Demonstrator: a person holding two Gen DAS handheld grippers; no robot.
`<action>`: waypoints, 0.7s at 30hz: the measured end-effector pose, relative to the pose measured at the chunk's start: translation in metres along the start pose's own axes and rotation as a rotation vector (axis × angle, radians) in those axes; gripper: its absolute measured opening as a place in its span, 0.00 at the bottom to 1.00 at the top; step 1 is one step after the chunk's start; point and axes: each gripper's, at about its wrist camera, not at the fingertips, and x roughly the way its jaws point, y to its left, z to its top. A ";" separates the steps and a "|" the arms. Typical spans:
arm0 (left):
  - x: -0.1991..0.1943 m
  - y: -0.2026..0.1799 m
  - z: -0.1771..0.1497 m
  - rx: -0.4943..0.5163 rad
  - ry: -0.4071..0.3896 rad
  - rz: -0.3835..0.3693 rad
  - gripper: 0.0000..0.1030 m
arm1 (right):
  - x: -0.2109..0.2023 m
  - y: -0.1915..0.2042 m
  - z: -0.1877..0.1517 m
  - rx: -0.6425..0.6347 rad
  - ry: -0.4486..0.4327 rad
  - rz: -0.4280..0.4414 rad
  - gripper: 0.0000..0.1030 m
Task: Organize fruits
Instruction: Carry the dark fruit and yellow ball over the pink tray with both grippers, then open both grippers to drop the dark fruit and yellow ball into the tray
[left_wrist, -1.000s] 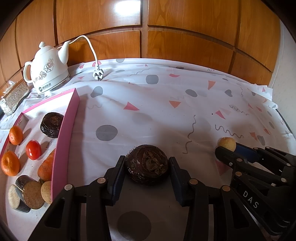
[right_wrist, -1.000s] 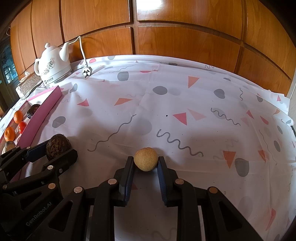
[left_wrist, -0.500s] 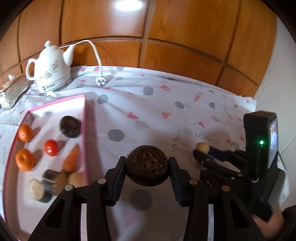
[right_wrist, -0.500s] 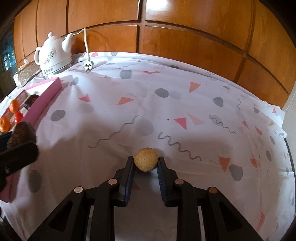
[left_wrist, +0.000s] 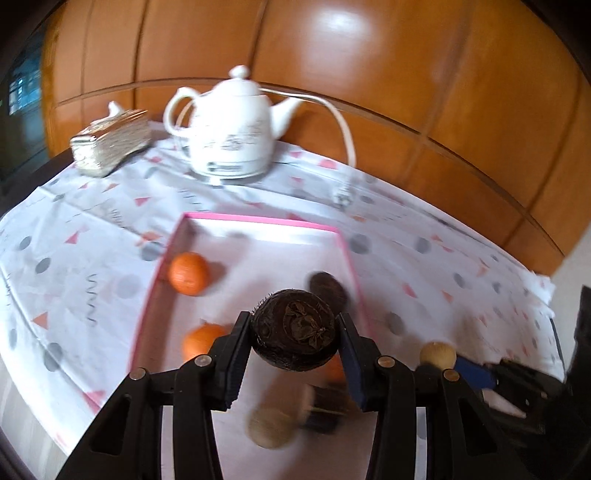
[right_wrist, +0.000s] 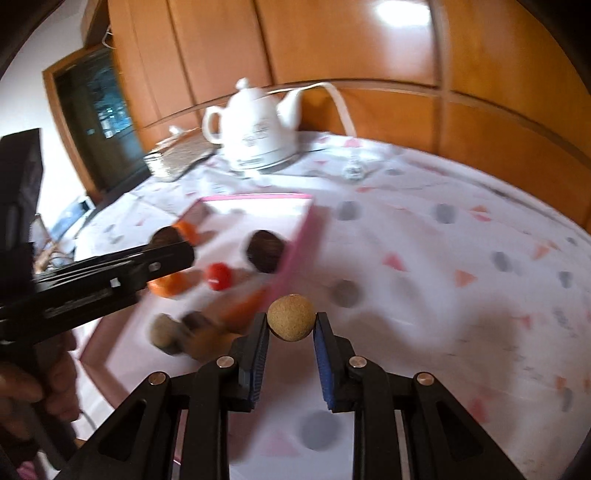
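Clamped between the black pads of the left gripper (left_wrist: 294, 339): a dark, rough-skinned fruit (left_wrist: 294, 334), pinched on both flanks and carried in the air above the near half of the pink-rimmed tray (left_wrist: 258, 220). Pinched likewise in the right gripper (right_wrist: 290, 323): a small tan round fruit (right_wrist: 290, 316), gripped at its widest part and hanging just outside the tray's right wall, over the patterned tablecloth (right_wrist: 461, 258).

Below and beyond the left fingers, already lying in the tray: two oranges (left_wrist: 188, 273), a second dark fruit (left_wrist: 327, 286) close to the right wall, and blurred brown and tan pieces at the near end. From the right wrist view, also a small red fruit (right_wrist: 218, 276) and an orange, carrot-like piece near the wall. Farther back on the cloth: a white electric kettle (left_wrist: 232, 136) with its cord and plug, and a glittery tissue box (left_wrist: 110, 142), all against wood panelling.

Step in hand, by appearances: transport of both fruits to the tray, the left load arrived over it, the right one just short of the rim. Called for next, on this reading: lowering the dark fruit onto a bare patch of tray floor, perhaps beside its twin, then parting the fingers; clearing the pink wall with the tan fruit before any release, with care not to knock neighbours.
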 end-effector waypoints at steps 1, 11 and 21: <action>0.002 0.004 0.002 -0.007 -0.001 0.009 0.44 | 0.004 0.005 0.002 0.000 0.005 0.015 0.24; 0.009 0.020 0.019 -0.048 -0.016 0.051 0.47 | 0.046 0.033 0.026 -0.016 0.068 0.068 0.26; -0.011 0.029 0.003 -0.071 -0.066 0.152 0.52 | 0.043 0.036 0.015 0.014 0.066 0.059 0.33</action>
